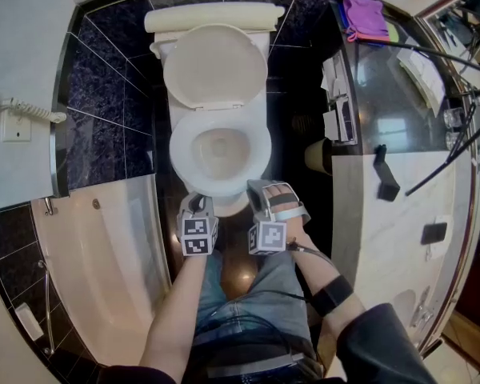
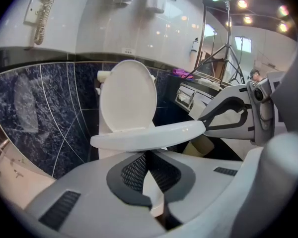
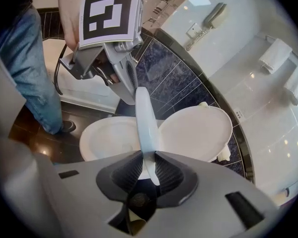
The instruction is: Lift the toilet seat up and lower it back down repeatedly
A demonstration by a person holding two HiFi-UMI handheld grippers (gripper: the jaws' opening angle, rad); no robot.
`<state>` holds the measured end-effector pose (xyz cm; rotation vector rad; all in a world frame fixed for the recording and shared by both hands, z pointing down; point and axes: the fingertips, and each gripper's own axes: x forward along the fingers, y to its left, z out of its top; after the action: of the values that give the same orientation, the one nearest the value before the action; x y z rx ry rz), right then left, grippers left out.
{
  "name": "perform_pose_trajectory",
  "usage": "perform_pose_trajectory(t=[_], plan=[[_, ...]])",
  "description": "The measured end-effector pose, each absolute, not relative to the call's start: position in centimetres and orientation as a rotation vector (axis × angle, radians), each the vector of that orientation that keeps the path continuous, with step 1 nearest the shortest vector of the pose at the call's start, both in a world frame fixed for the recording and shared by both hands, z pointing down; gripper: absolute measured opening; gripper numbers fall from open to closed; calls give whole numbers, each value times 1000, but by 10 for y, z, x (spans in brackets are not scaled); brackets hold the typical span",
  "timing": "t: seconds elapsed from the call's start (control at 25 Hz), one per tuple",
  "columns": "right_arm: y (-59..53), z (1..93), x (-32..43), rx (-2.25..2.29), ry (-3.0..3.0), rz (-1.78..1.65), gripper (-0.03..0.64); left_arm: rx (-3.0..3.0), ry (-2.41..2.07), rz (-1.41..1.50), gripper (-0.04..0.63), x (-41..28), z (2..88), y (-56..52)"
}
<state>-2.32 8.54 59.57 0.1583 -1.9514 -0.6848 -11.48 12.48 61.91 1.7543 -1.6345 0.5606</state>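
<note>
Two grips on the toilet seat (image 2: 149,135); right gripper (image 3: 149,162) pinches its rim between the fingers (image 3: 171,175) for lifting; left gripper (image 2: 147,155), fingers (image 2: 134,170) nearly together, seemingly props beneath.

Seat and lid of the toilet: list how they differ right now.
The seat lies near level over the bowl; the lid stands upright against the tank. The seat is an open ring; the lid is a solid oval. The right gripper is shut on the seat's front edge; no gripper touches the lid. Both are white and meet at the back of the bowl.
</note>
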Motion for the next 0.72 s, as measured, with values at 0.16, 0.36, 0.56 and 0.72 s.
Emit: perform_pose_trajectory(t=[0.16, 0.36, 0.56, 0.72], plan=[[104, 613, -14, 127, -1935, -676, 98, 1741, -1637, 550, -3, -110, 639, 139], [129, 630, -1, 106, -1926, -681, 17, 1719, -1622, 534, -3, -104, 668, 155], [129, 651, 21, 220, -1935, -557, 17, 1725, -1563, 602, -3, -90, 709, 181], [104, 674, 23, 398, -1957, -441, 17, 1712, -1535, 659, -5, -83, 748, 202]])
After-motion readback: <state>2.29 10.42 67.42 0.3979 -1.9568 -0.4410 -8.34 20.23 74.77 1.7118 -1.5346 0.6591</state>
